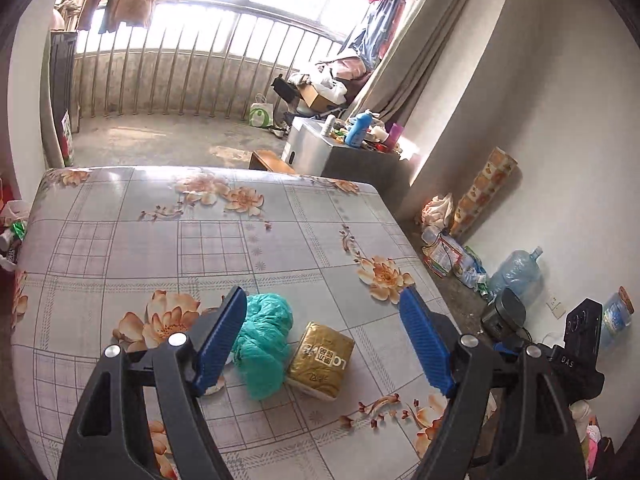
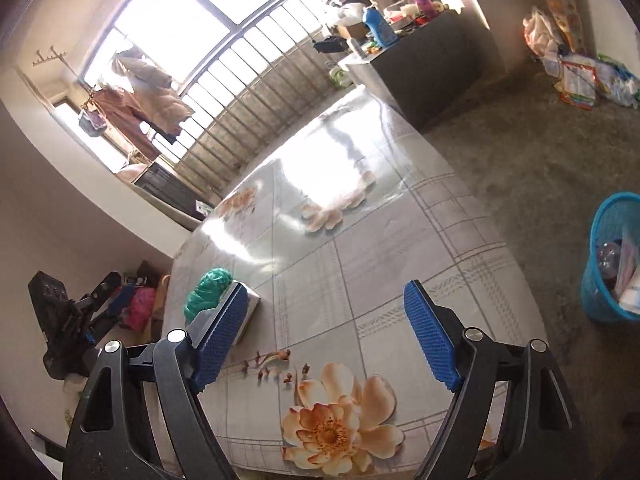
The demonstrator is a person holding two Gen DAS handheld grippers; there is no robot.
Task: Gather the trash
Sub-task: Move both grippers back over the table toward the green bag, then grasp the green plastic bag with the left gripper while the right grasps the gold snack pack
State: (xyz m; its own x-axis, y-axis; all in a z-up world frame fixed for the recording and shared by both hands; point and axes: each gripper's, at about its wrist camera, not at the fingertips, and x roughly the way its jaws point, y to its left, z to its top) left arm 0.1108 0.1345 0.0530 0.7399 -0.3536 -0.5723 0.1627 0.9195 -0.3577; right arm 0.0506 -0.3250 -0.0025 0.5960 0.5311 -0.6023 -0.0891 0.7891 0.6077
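A: Left wrist view. Left gripper over the table, jaws wide apart, nothing clamped. Crumpled green plastic bag low centre, just beside the left finger; whether it touches, can't tell.

B: And the gold packet?

A: Lies right of the bag, touching it, between the two fingers but clear of both pads.

B: Right wrist view?

A: Right gripper also spread wide, empty, above the flowered tablecloth. Bag shows at left centre, partly behind the left finger; the packet is mostly hidden behind the same finger.

B: Bin?

A: Blue mesh wastebasket at the right edge, on the floor, well apart from the table, with things inside it. The other gripper is visible lower left.
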